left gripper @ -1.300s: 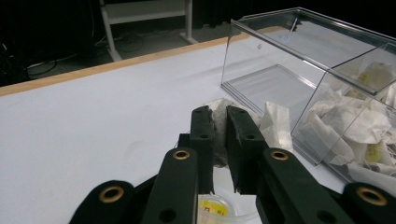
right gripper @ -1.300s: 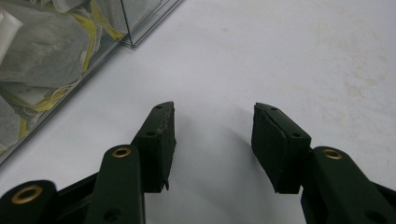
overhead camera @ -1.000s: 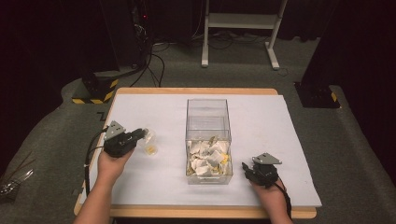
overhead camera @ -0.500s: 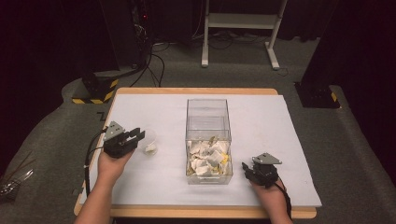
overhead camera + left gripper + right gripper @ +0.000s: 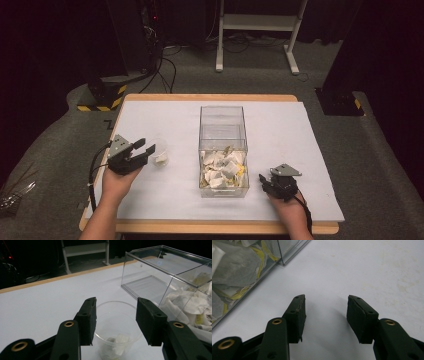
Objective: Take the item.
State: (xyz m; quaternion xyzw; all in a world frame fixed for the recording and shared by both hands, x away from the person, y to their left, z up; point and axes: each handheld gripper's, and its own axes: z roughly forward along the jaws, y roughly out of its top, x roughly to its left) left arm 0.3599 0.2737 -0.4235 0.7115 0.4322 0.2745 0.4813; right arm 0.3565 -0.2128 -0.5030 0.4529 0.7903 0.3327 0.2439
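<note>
The left gripper [image 5: 115, 322] is seen with its fingers [image 5: 87, 320] spread, having just been opening from the pressed-together state of a second ago, and the clear plastic cup [image 5: 117, 325] stands upright on the worktop [image 5: 165, 125] between them, unpressed, with a white tea bag [image 5: 120, 340] lying in its bottom where earlier a bag was pinched at the fingertips. The right gripper [image 5: 326, 317] is held with its fingers apart on nothing, unchanged from before, with the clear box [image 5: 223, 145] of tea bags just beside its left finger.
</note>
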